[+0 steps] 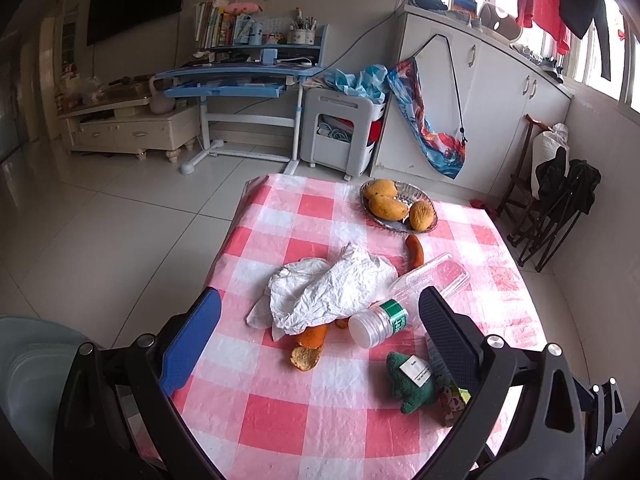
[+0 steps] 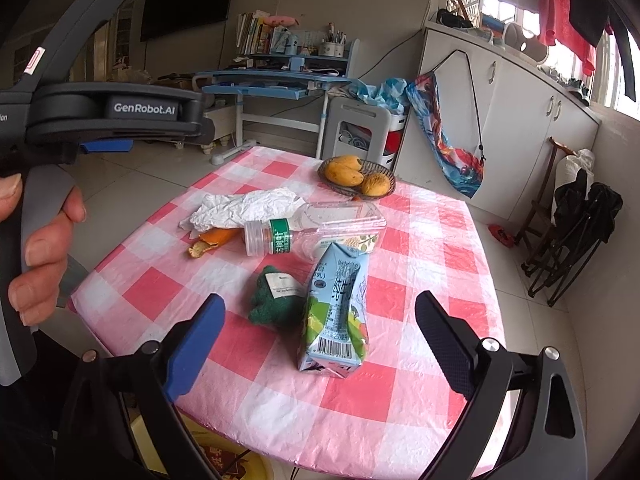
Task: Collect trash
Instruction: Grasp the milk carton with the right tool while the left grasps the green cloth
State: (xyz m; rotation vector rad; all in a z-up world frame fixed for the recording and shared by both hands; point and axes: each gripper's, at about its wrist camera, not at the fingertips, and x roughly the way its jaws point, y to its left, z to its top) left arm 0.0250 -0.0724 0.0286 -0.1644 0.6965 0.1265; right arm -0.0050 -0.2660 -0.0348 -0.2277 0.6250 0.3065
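Left gripper (image 1: 320,320): my fingers stand wide apart and empty, hovering over the near half of the counter; the blue pad sits at 8 o'clock in my left view, the black one at 4 o'clock.
Right gripper (image 2: 320,332): fingers spread apart too, holding nothing, with the milk carton lying between them farther out.
Hand (image 2: 36,248): at 9 o'clock in my right view, wrapped around the left gripper's handle.
Counter (image 1: 280,420): covered in a pink-and-white checked cloth.
Crumpled paper (image 1: 324,292): white, near the centre of the counter, lying over one end of the orange peel (image 1: 308,348).
Plastic bottle (image 1: 404,304): clear, on its side, white cap toward me, green label band, touching the paper's right edge.
Milk carton (image 2: 336,312): light blue and green, squashed, lying at 6 o'clock from the bottle.
Green plush toy (image 2: 276,296): just left of the carton, with a white tag on it.
Sausage-like piece (image 1: 416,250): orange-brown, at 12 o'clock from the bottle, near the fruit dish.
Fruit dish (image 1: 430,224): far side of the counter, holding three mangoes (image 1: 388,206).
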